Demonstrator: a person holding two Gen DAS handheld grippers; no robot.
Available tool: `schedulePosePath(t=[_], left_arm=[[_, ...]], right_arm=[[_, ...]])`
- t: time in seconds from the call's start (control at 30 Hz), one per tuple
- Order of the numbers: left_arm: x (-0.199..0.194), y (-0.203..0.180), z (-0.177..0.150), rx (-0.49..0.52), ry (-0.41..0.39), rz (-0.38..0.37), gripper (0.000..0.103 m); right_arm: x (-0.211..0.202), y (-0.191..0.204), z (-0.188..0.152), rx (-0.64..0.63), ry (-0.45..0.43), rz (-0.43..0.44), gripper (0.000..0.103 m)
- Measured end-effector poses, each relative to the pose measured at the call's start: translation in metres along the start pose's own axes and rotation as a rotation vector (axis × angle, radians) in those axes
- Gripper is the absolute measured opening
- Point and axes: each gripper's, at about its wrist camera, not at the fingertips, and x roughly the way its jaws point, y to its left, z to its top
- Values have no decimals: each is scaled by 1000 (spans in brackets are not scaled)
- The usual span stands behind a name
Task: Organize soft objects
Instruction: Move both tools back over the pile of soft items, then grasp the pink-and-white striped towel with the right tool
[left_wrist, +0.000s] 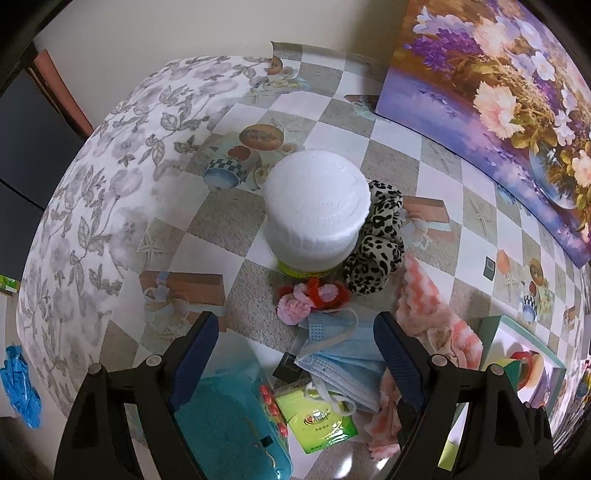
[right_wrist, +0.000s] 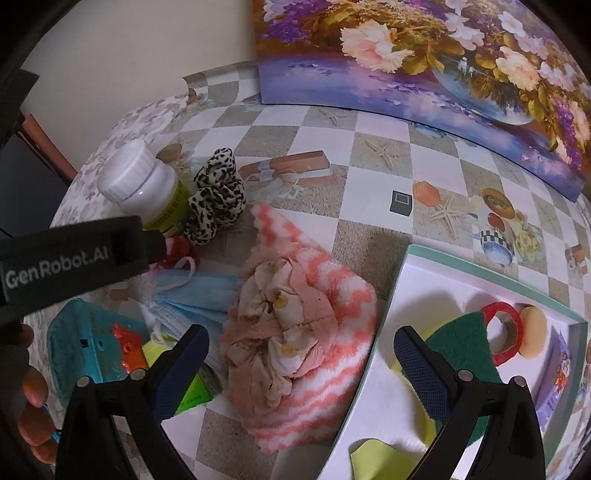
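Lying at the right edge of the checkered oilcloth surface (right_wrist: 373, 177), one shallow white cardboard tray with a mint-green rim (right_wrist: 402, 280) was seen; in it were one dark green scouring pad (right_wrist: 461, 343), one red felt ring (right_wrist: 504, 332), one round beige sponge (right_wrist: 532, 332) and yellow-green cloth (right_wrist: 373, 461). Beside the tray, one fluffy pink-and-white zigzag towel (right_wrist: 325, 384) was spread, with one crumpled pale floral scrunchie (right_wrist: 280, 332) resting on it. One pleated blue face mask (left_wrist: 332, 354), one leopard-print fabric scrunchie (left_wrist: 376, 236) and one white-capped plastic bottle (left_wrist: 317, 206) were near it. The left tongs (left_wrist: 295, 354) were held wide above the mask, gripping nothing. The right tongs (right_wrist: 299, 373) were likewise spread wide above the towel, empty.
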Motion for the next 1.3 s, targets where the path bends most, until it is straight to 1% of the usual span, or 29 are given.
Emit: schedulePosePath(t=[0.07,0.13,0.23,0.4,0.43,0.53,0.7,0.77,0.9,1.0,1.07,1.1,1.17,1.3], left_arm=[[0,1,1,-6,-4,-7,87],[0,1,1,-9,-8,-14,87],[-1,0,3,-6,-20,-30,87],[-1,1,4,0,-50,-7,87],[-1,2,4,-5,-50,-12,88],[0,5,5,-22,-56,-26,98],[-3,7,6,-38,-84,-50,99],[-3,7,6,-41,-92,-61,101],[-2,8,8,-46,-85,-89,103],[0,9,7,-36,-73,-56,103],[-1,9,7,-21,-77,0,103],[-1,10,7,-17,-80,15,103],[-2,14,7,-23,-77,8,103],[0,15,7,-24,-58,6,103]], right_arm=[[1,-1,1,6,-3,6,102],[0,-3,2,19,-16,35,102],[-2,-4,3,21,-40,41,102],[-6,-3,5,1,-72,34,103],[-7,-3,5,2,-78,29,103],[-7,0,5,-14,-89,19,103],[-1,3,3,-25,-73,41,103],[1,6,2,-34,-66,45,103],[4,12,1,-56,-60,46,103],[8,13,-1,-61,-51,52,103],[9,15,-2,-70,-48,45,103],[10,16,-2,-78,-49,41,101],[10,18,-2,-87,-50,44,97],[12,19,-4,-91,-44,35,80]])
